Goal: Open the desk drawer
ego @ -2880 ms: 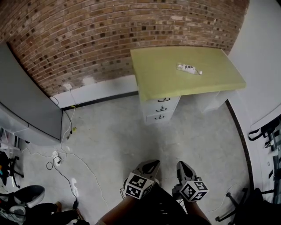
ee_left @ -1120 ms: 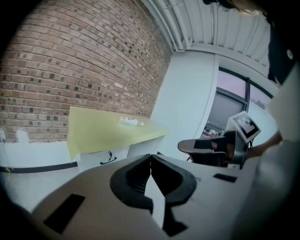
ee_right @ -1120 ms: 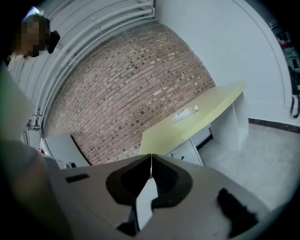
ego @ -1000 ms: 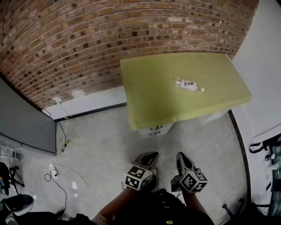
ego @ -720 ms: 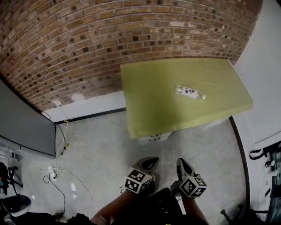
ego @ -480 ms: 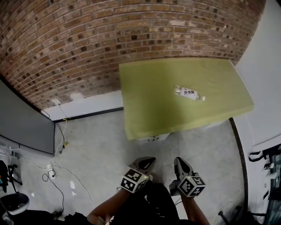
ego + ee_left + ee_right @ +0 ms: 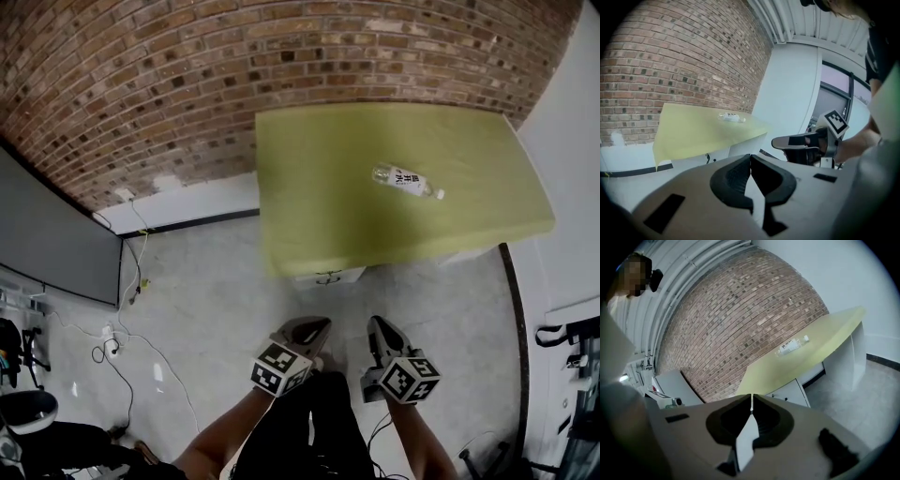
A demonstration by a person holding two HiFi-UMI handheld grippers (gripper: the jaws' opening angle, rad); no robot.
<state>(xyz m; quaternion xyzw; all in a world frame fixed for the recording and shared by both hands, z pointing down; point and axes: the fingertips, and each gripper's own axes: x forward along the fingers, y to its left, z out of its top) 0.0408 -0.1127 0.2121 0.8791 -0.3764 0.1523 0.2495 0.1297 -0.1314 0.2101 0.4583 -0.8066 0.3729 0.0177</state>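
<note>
While both grippers hung low and well apart from the desk, we judged the main risk to be arriving at the drawer [image 7: 328, 277] unready. The left gripper [image 7: 314, 328] had its fingers pressed together with nothing between them, and the right gripper [image 7: 378, 330] was likewise closed and empty. If they were not spread in time, they would only bump the handle [image 7: 707, 158] instead of catching it. We also thought the overhanging near edge of the yellow-green surface [image 7: 309, 197] could knock a gripper coming in too high, since the drawer sat tucked right beneath it. A hard or crooked pull might jolt the desk and set the bottle [image 7: 406, 181] lying on its side rolling. From the head view, only a thin strip of the drawer showed, so aiming from there would be poor. The drawer itself looked closed and flush: a white front with a small dark handle, under the near-left part of the surface, far ahead of the grippers across bare floor. In the right gripper view it appeared as part of a white cabinet [image 7: 790, 392] with small dark handles, too small for us to tell more.
</note>
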